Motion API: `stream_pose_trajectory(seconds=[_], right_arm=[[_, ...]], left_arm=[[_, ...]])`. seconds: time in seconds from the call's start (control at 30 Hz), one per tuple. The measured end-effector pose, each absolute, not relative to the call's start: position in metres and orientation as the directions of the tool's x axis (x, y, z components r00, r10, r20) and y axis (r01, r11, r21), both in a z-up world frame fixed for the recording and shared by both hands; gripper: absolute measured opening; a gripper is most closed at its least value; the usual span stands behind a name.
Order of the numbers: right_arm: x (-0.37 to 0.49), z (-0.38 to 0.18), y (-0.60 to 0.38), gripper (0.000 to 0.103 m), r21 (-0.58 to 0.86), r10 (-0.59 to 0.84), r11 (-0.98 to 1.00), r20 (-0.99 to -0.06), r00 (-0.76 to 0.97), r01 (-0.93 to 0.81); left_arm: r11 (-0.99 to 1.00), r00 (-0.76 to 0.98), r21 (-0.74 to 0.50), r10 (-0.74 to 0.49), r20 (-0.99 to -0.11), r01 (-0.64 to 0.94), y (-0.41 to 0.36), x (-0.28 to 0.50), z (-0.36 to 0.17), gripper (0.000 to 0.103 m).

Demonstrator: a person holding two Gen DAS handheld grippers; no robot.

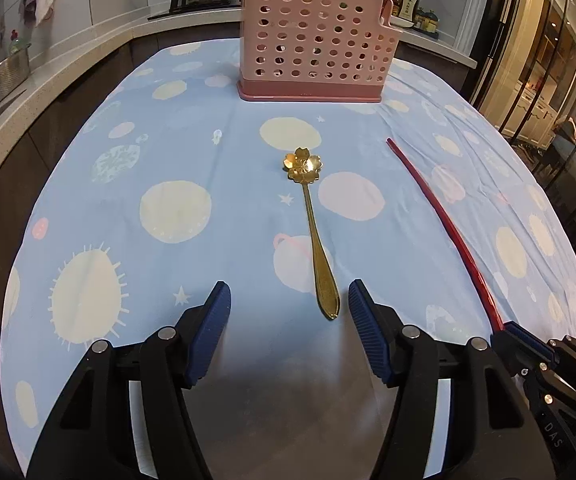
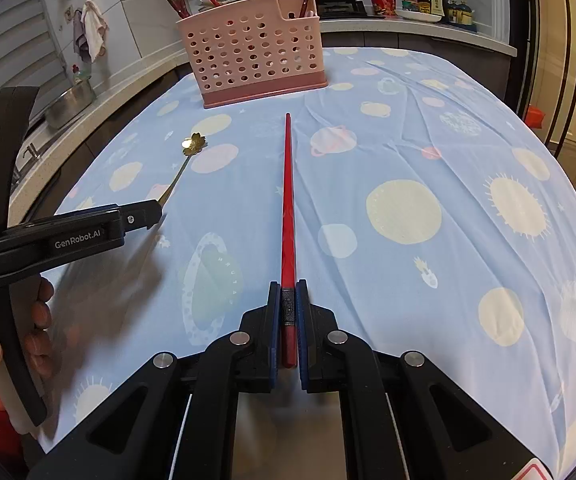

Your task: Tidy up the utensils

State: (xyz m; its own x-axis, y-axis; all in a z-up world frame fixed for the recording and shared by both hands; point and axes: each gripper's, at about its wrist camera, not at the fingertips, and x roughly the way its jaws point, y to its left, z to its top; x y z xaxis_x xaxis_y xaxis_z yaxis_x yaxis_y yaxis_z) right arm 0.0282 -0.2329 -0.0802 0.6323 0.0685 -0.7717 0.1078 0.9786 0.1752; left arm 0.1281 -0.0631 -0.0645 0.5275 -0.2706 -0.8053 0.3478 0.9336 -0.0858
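A pink basket [image 1: 311, 40] is stood at the far end of the blue cloth [image 1: 175, 152], and some chopsticks are already kept in it. A gold spoon [image 1: 315, 232] with a flower-shaped bowl is laid flat on the cloth, in front of the basket and well apart from it, with its bowl end toward the basket. The spoon's handle tip is found between the pads of the left gripper [image 1: 290, 300], close to one pad. The jaws are partly open and the spoon is not yet pinched.

A red chopstick [image 2: 288, 208] is squeezed tight in the right gripper [image 2: 288, 300] by its thick end. Its thin end is pointed at the basket.

The spoon could be missed. It is thin and flat, so it could be pushed sideways or slipped out when the pads are shut. The soft cloth could be pinched too. The long chopstick could be knocked against the basket wall if it is tipped in badly.
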Motion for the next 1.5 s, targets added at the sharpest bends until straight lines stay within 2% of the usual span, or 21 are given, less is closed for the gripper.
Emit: stream_pose_trajectory(seconds=[0.07, 0.13, 0.2, 0.3, 0.33, 0.83, 1.5], right_arm=[[0.028, -0.080, -0.233, 0.007, 0.178, 0.069, 0.978, -0.771, 0.632, 0.109], [0.029, -0.080, -0.234, 0.007, 0.181, 0.071, 0.977, -0.771, 0.633, 0.110], [0.028, -0.080, -0.234, 0.007, 0.181, 0.072, 0.977, -0.771, 0.633, 0.111], [0.028, -0.080, -0.234, 0.007, 0.182, 0.072, 0.977, -0.771, 0.633, 0.110], [0.028, -0.080, -0.234, 0.007, 0.182, 0.072, 0.977, -0.771, 0.633, 0.110], [0.012, -0.049, -0.237, 0.007, 0.193, 0.067, 0.975, -0.725, 0.685, 0.109], [0.007, 0.051, -0.265, 0.007, 0.248, 0.058, 0.965, -0.517, 0.854, 0.084]], left_arm=[[0.931, 0.528, -0.086, -0.275, -0.804, 0.355, -0.068, 0.129, -0.066, 0.058], [0.927, 0.531, -0.077, -0.276, -0.801, 0.367, -0.072, 0.128, -0.066, 0.053], [0.920, 0.525, -0.082, -0.291, -0.800, 0.384, -0.074, 0.126, -0.066, 0.033], [0.901, 0.493, -0.128, -0.341, -0.800, 0.414, -0.073, 0.124, -0.065, 0.013], [0.895, 0.484, -0.138, -0.352, -0.801, 0.423, -0.073, 0.123, -0.066, 0.012], [0.876, 0.489, -0.198, -0.419, -0.765, 0.440, -0.053, 0.100, -0.040, 0.011], [0.868, 0.623, -0.177, -0.461, -0.632, 0.463, -0.042, 0.093, 0.036, 0.002]])
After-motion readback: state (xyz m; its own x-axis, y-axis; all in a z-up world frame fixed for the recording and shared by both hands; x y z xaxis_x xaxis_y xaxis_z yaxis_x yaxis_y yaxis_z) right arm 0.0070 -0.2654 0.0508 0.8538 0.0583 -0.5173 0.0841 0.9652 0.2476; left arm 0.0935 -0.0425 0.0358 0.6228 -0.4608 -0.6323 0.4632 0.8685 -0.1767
